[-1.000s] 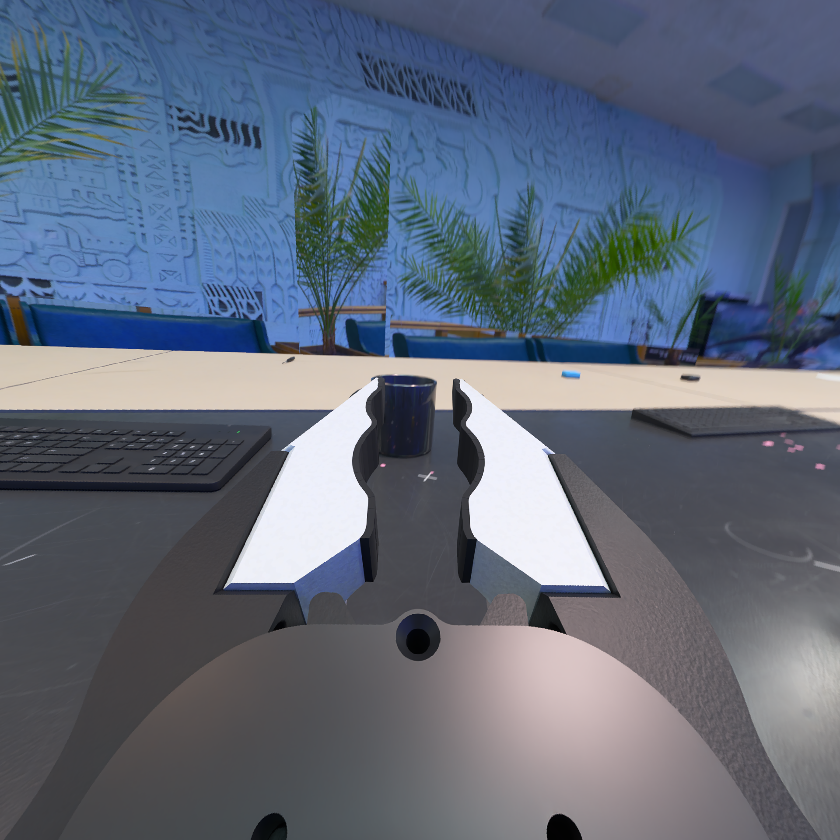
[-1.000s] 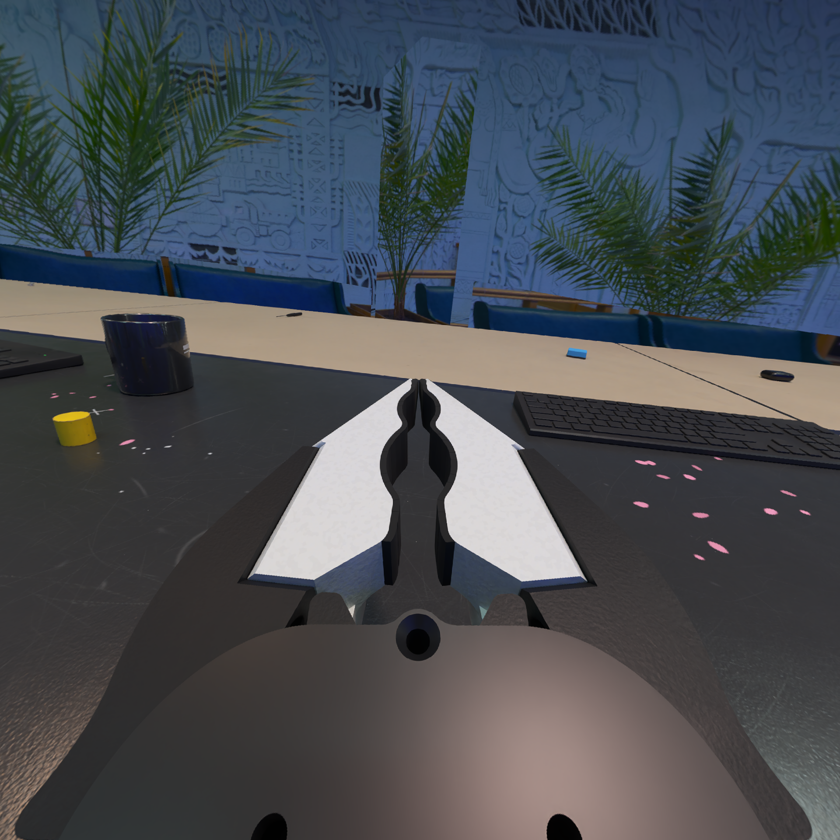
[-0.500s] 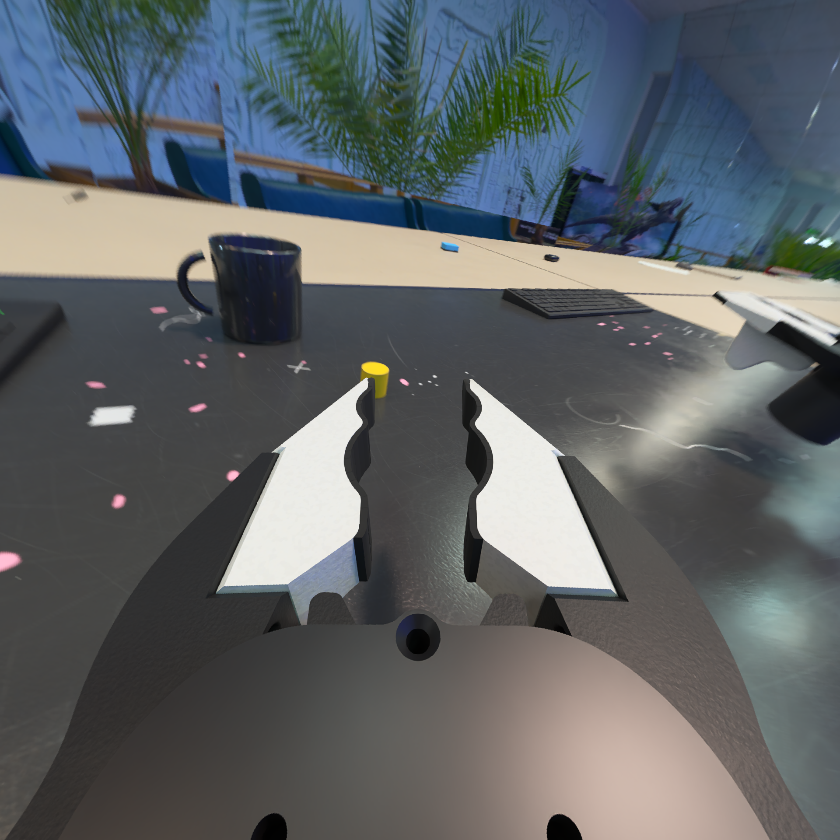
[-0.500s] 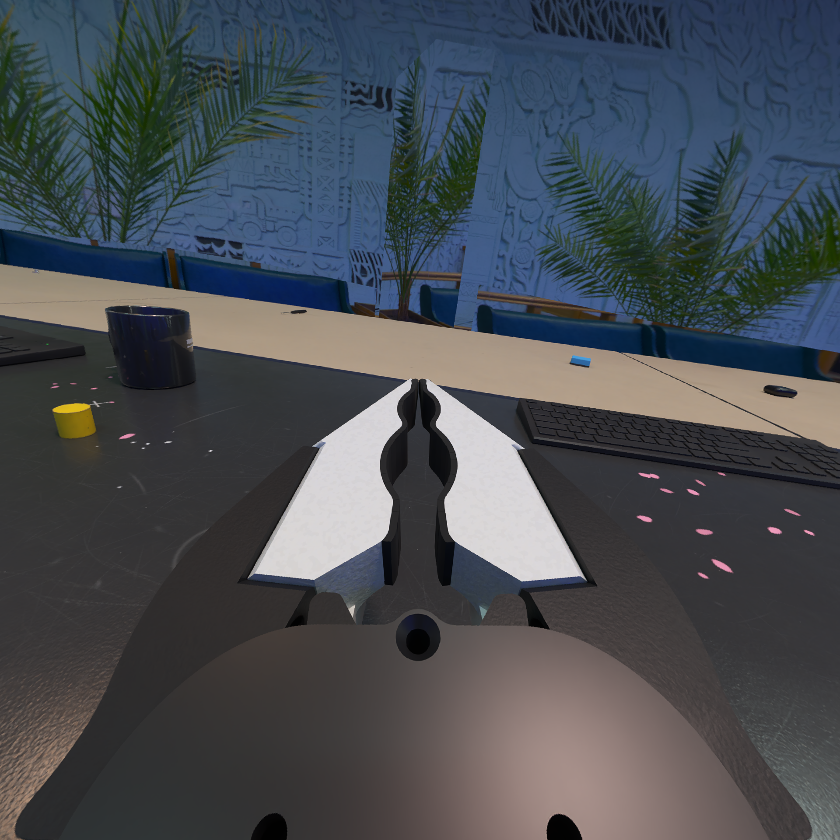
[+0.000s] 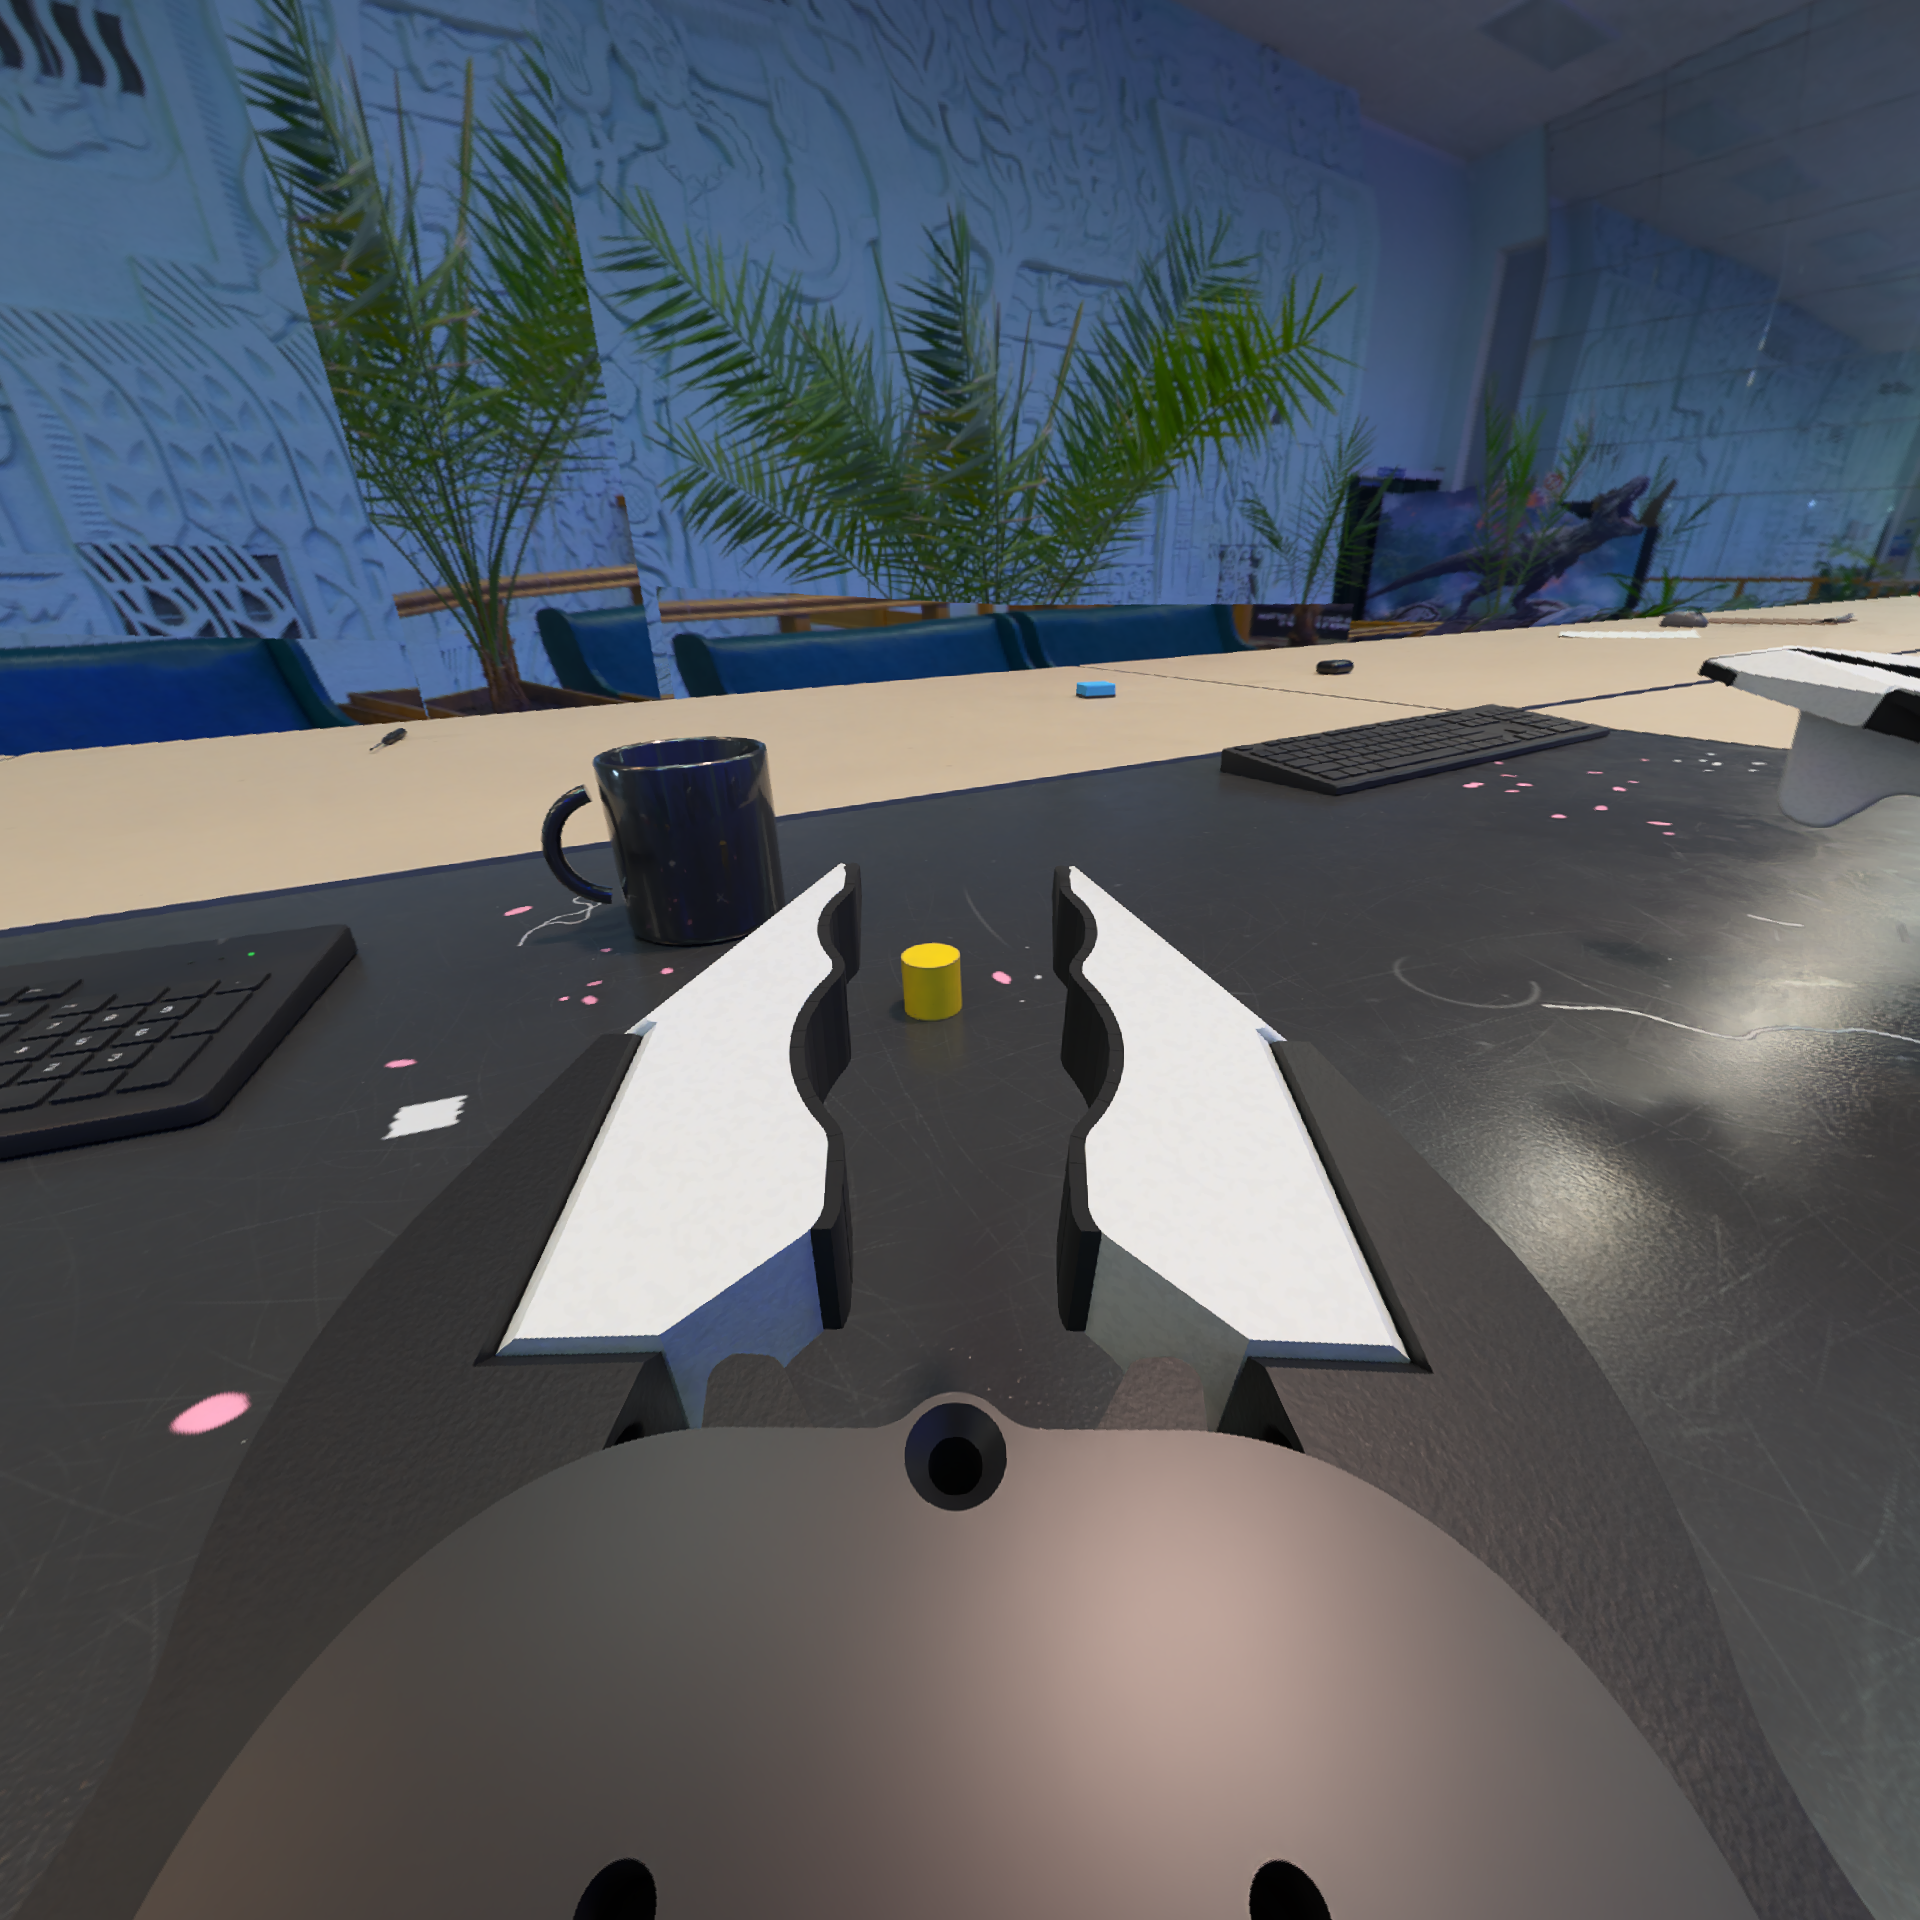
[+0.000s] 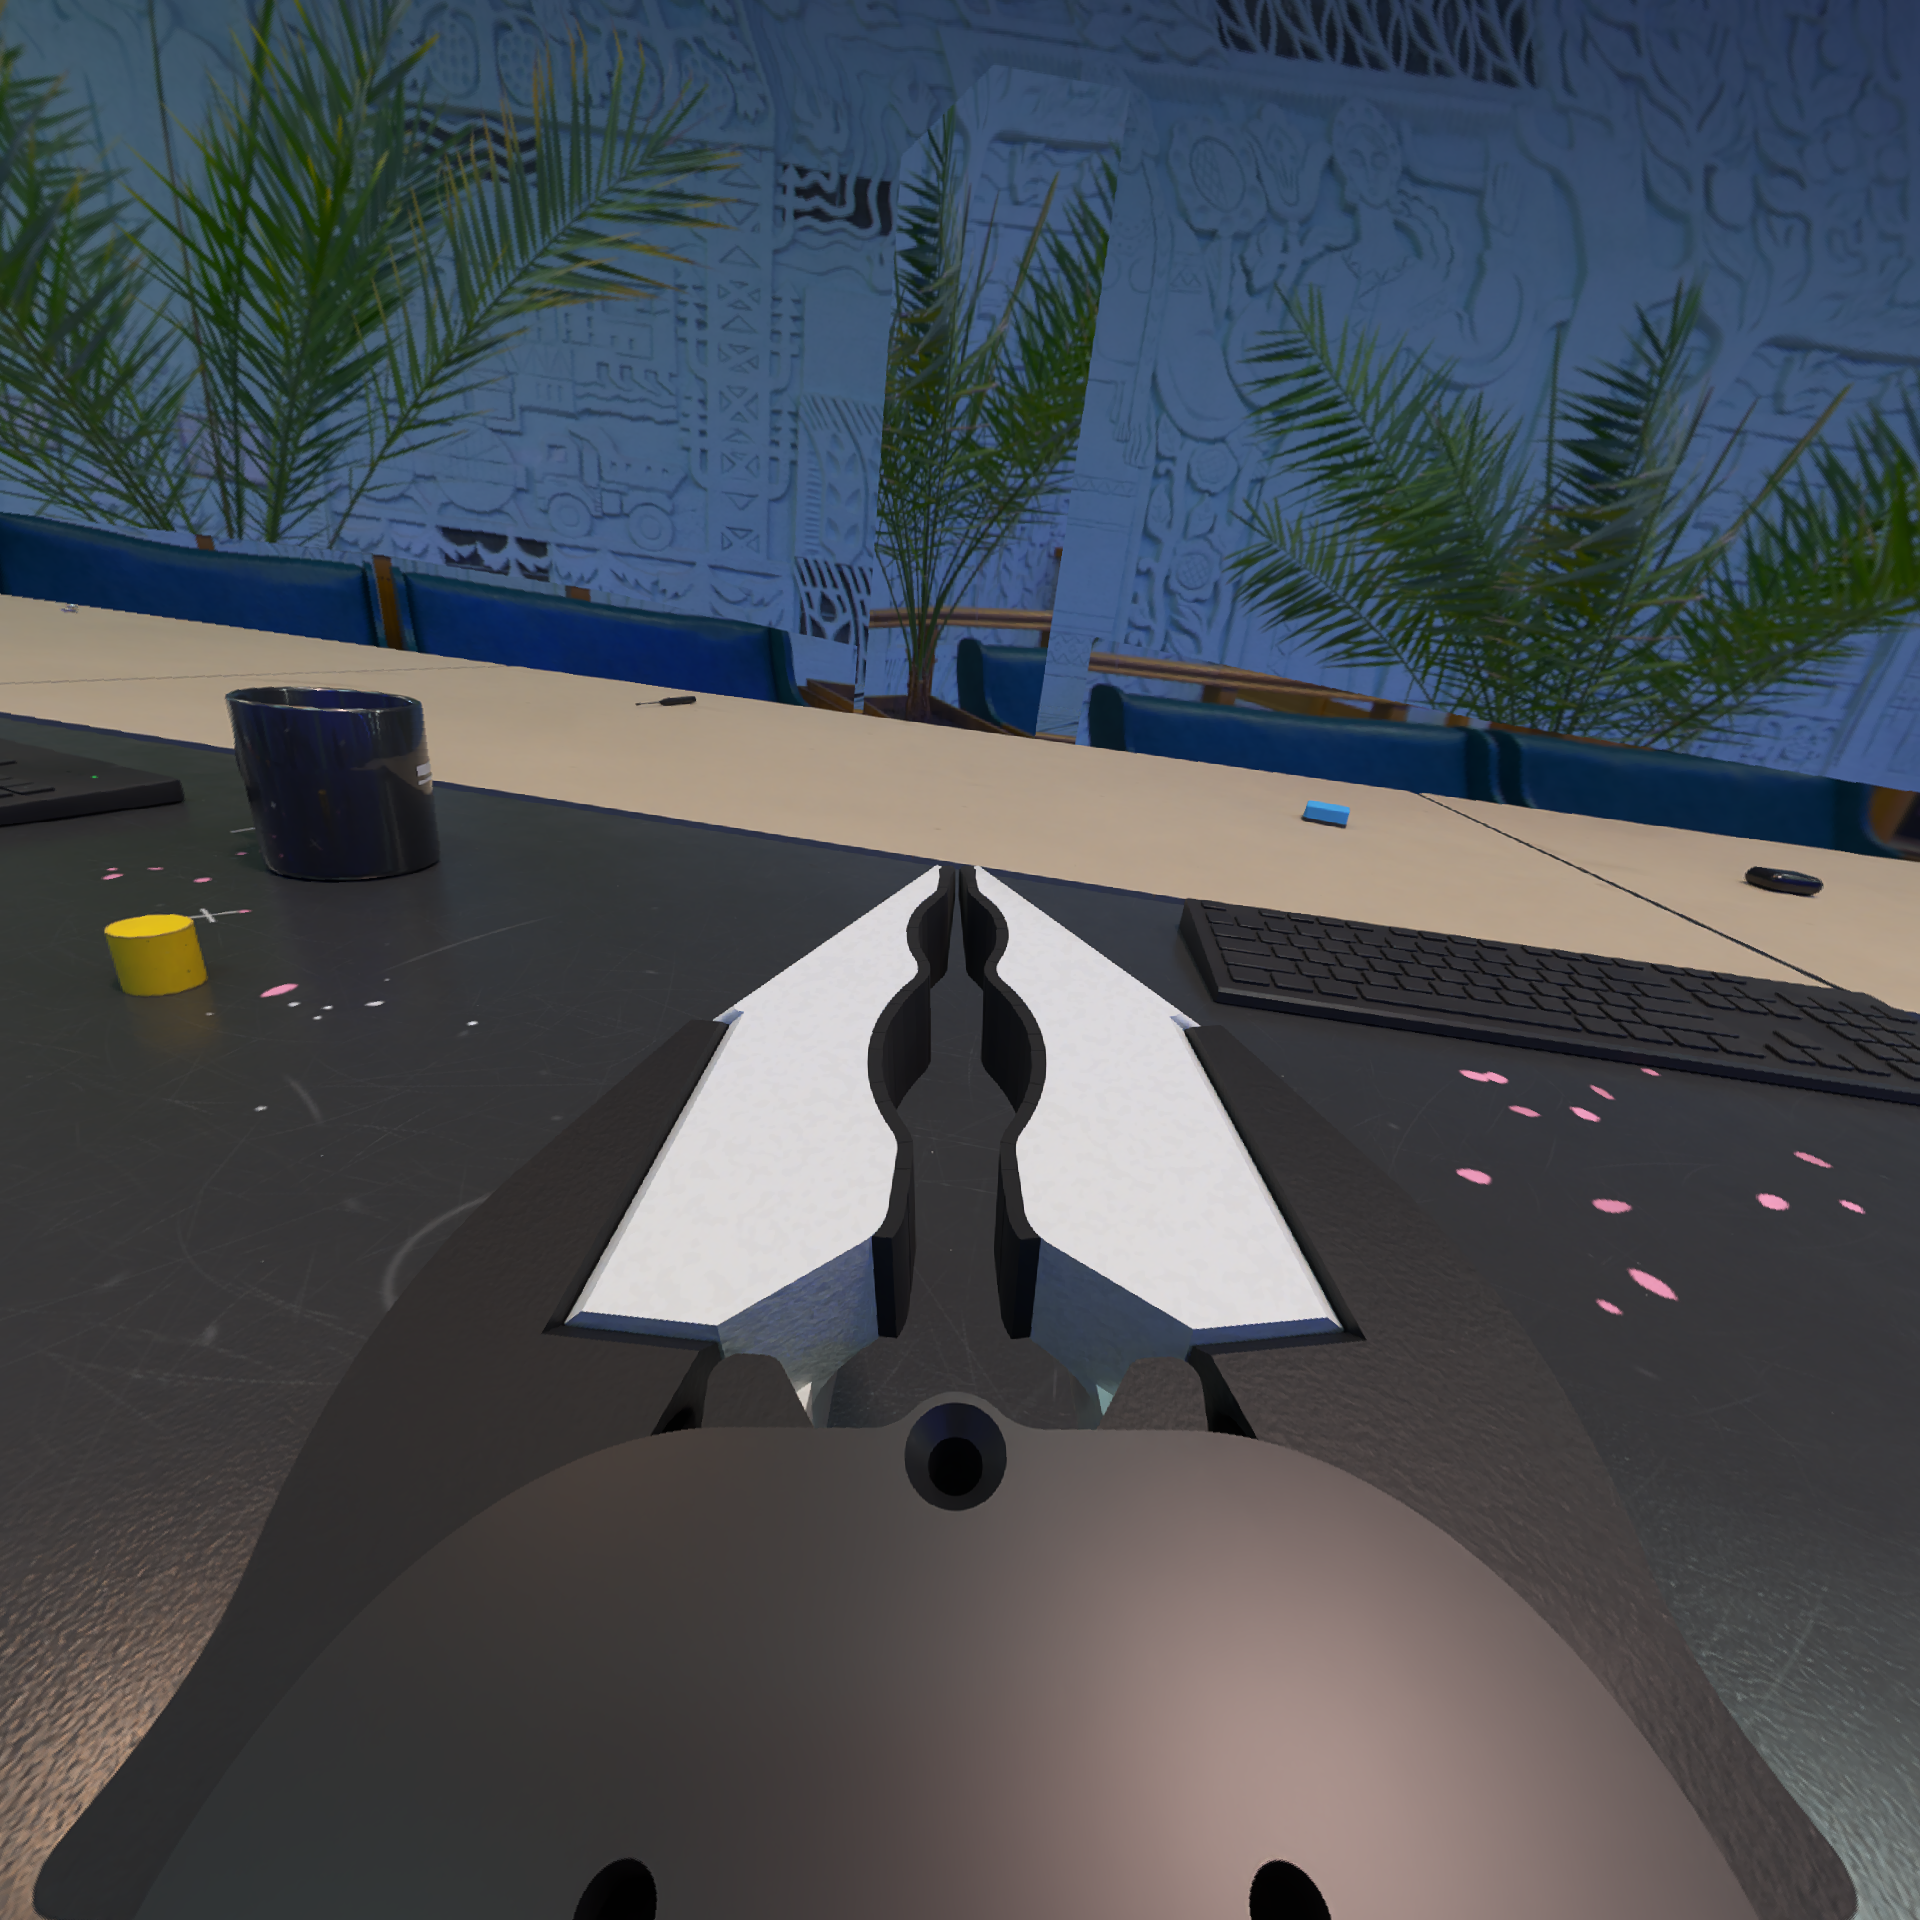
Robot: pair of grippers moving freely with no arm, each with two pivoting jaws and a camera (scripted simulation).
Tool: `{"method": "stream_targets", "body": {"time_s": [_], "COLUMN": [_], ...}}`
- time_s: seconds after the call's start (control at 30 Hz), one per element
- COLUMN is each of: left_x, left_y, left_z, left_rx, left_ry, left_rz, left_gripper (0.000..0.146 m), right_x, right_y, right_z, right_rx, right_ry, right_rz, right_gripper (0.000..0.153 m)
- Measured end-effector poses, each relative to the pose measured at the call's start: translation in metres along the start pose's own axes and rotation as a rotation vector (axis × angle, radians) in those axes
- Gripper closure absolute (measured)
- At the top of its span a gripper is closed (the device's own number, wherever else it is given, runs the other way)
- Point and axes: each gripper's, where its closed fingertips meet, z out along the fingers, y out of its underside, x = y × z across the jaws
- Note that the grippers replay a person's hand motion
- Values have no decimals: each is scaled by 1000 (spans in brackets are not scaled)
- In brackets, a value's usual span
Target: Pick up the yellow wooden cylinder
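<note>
The yellow wooden cylinder stands upright on the dark table. In the left wrist view it shows in the gap between my open fingers, still ahead of the tips and apart from them. My left gripper is open and empty. In the right wrist view the cylinder sits far left, well away from my right gripper, which is shut and empty. The right gripper also shows at the right edge of the left wrist view.
A dark blue mug stands just left of and behind the cylinder, and shows in the right wrist view. A black keyboard lies at the left, another at the right. Pink specks dot the dark mat; a beige table lies beyond.
My left gripper has swung to face the cylinder, which now shows centred between the open fingers; earlier it faced the mug. The right gripper has barely moved.
</note>
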Motion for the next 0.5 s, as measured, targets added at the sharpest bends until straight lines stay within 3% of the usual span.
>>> {"method": "stream_targets", "body": {"time_s": [0.23,0.37,0.5], "left_x": [20,40,25], "left_y": [8,19,47], "left_z": [5,20,62], "left_rx": [-62,-227,-513], "left_ry": [86,197,192], "left_rz": [-14,-68,38], "left_gripper": [108,102,102], "right_x": [5,8,10], "right_y": [0,-1,-2], "right_z": [-2,-2,-3], "right_rx": [7,15,23], "right_ry": [20,27,36], "right_rz": [13,33,37], "right_gripper": [152,152,152]}}
